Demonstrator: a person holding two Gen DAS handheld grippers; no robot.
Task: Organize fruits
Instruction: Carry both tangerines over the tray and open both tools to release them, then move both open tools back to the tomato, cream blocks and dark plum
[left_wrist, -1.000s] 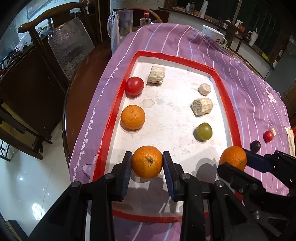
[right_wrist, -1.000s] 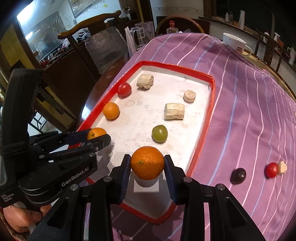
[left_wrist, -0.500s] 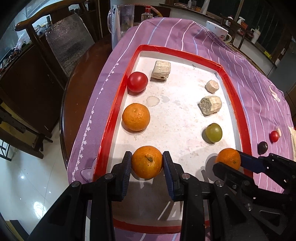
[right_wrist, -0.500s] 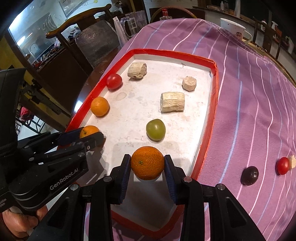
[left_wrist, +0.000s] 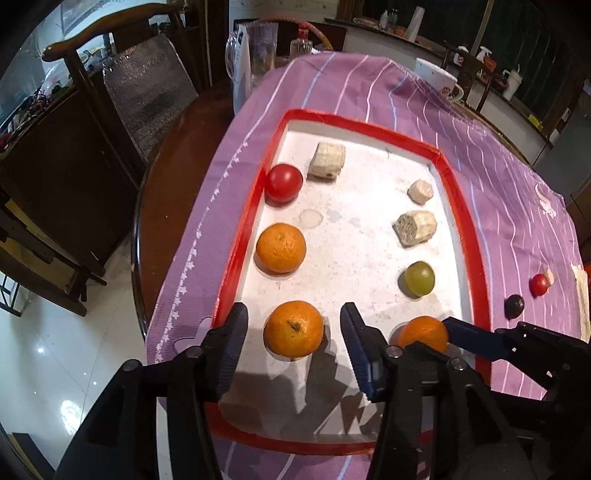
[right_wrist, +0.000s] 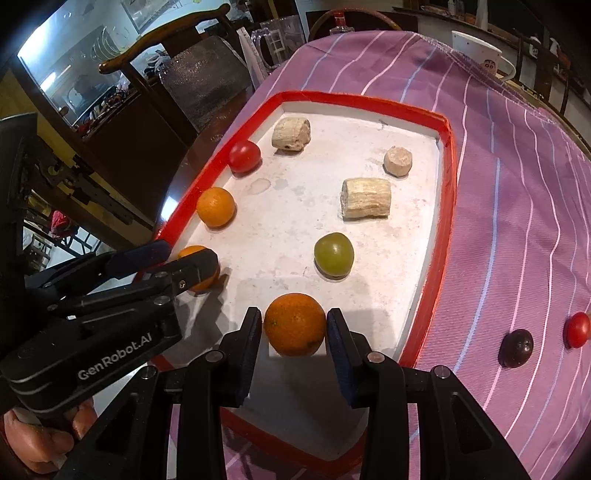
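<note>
Orange fruit (left_wrist: 293, 328) sits on the tray (left_wrist: 236, 236) between the left gripper (left_wrist: 293, 347) jaws, which are opening to let go; the right gripper (right_wrist: 294, 332) squeezes another orange (right_wrist: 294, 324) to set beside it.

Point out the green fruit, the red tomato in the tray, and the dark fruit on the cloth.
green fruit (right_wrist: 333, 254), right wrist view, centre.
red tomato (left_wrist: 283, 182), left wrist view, centre.
dark fruit (right_wrist: 516, 348), right wrist view, centre.

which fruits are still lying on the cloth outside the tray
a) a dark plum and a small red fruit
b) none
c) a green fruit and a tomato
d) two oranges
a: the dark plum and the small red fruit lie on the purple cloth, right of the tray; the oranges, green fruit and tomato are all inside it.
</note>
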